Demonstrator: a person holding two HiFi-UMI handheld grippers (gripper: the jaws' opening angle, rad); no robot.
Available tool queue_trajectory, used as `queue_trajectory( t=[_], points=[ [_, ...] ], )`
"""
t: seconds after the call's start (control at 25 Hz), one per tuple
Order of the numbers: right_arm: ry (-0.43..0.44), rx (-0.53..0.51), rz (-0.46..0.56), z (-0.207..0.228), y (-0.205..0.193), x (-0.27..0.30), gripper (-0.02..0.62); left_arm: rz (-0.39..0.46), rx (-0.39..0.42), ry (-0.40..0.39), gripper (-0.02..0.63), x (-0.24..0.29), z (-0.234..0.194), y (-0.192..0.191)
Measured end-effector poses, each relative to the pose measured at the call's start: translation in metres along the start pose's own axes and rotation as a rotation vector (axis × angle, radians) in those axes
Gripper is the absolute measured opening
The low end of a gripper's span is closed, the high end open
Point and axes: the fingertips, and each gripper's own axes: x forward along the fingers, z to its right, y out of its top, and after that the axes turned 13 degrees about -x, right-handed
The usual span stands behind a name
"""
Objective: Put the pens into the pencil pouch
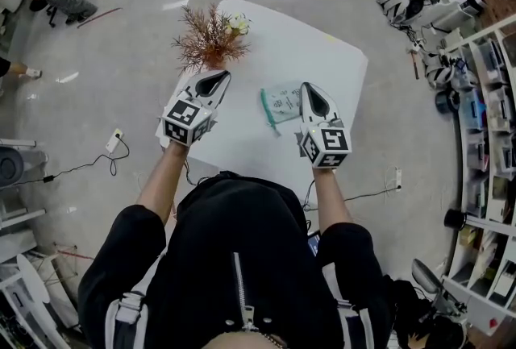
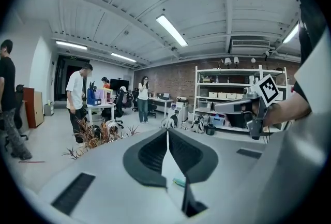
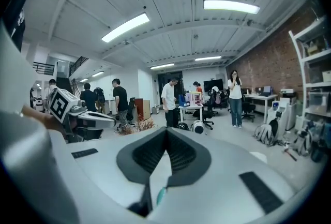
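Observation:
The pencil pouch, pale with a teal zipper edge, lies flat on the white table. I see no loose pens on the table, and what the pouch holds cannot be made out. My left gripper hovers to the pouch's left, shut with nothing in it. My right gripper hangs just beside the pouch's right edge, also shut and empty. In the left gripper view the jaws meet in a thin line and point out level across the room. In the right gripper view the jaws are likewise shut, with a teal sliver showing below them.
A dried reddish plant with pale flowers stands at the table's far edge, close ahead of the left gripper. Shelving racks run along the right. Cables trail on the floor at left. Several people stand farther off in the room.

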Motion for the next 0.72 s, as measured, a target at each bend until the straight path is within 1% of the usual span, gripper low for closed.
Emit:
queue_trajectory(
  t=[0.72],
  points=[
    [0.033,0.004,-0.042,-0.008,-0.019,0.006,0.009,-0.026,-0.024,0.006,0.031,0.004,-0.003,-0.013]
  ],
)
